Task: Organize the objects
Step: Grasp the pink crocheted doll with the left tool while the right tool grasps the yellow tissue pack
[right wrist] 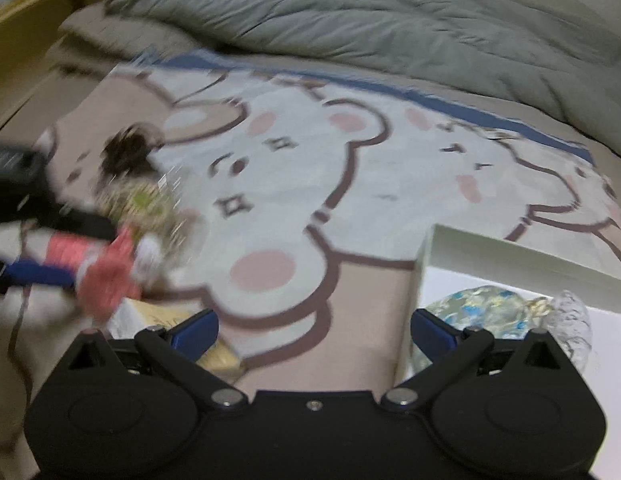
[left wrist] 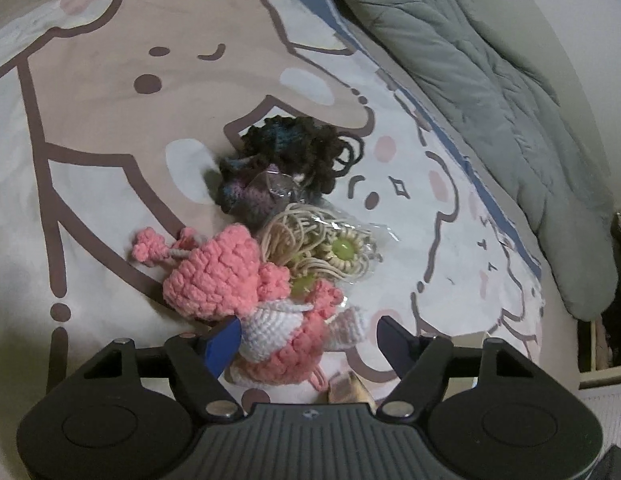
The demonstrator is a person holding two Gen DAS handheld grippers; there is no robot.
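A small heap of crocheted trinkets lies on a cartoon-bear bedspread (left wrist: 110,80). Leftmost, the left hand-held gripper (left wrist: 310,340) points steeply down at the heap, its jaws half open around a pink-and-white crochet toy (left wrist: 278,344); the left blue pad touches the yarn, the right pad stands clear, so nothing is gripped. The toy's long axis seems to run away from the gripper toward a dark yarn piece (left wrist: 298,152) and a bagged beige macramé piece (left wrist: 330,252). To the right, the right hand-held gripper (right wrist: 314,332) hangs wide open and empty over bare bedspread, farther from the heap, beside a white box (right wrist: 510,252).
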